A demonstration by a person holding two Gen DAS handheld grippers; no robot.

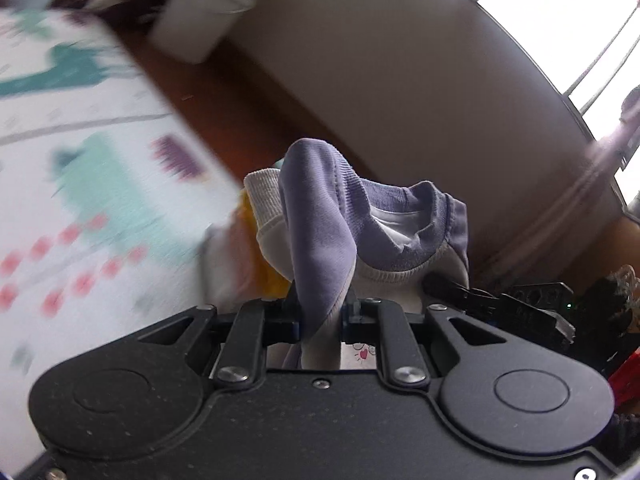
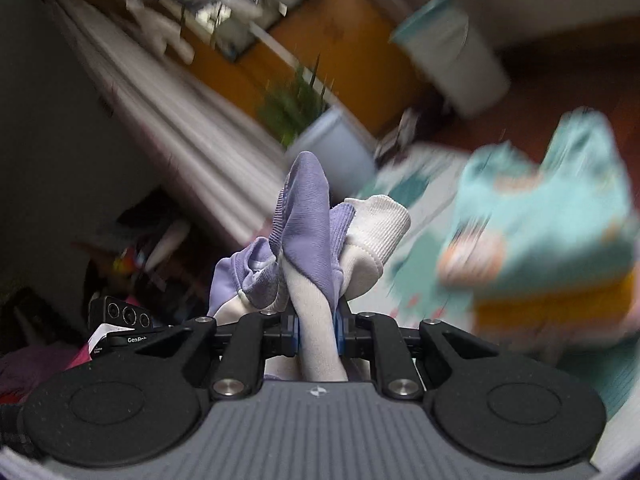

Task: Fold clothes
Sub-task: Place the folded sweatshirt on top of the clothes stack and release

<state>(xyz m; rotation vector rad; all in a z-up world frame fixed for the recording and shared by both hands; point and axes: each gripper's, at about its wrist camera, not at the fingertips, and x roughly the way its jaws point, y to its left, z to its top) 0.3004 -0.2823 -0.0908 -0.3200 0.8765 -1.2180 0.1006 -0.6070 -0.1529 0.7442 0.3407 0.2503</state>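
Observation:
A lilac and white sweatshirt (image 1: 320,220) with ribbed cuffs is held up in the air by both grippers. My left gripper (image 1: 322,312) is shut on a bunch of its lilac and white fabric; the neckline hangs just to the right. My right gripper (image 2: 316,320) is shut on another bunch of the same sweatshirt (image 2: 308,224), with a white ribbed cuff sticking out to the right. The fingertips are hidden by cloth in both views.
A patterned white mat (image 1: 80,160) with teal and pink shapes lies at the left. A teal and yellow pile of clothes (image 2: 552,232) lies on it. A white bin (image 1: 204,16), a potted plant (image 2: 296,108), brown floor and curtains are around.

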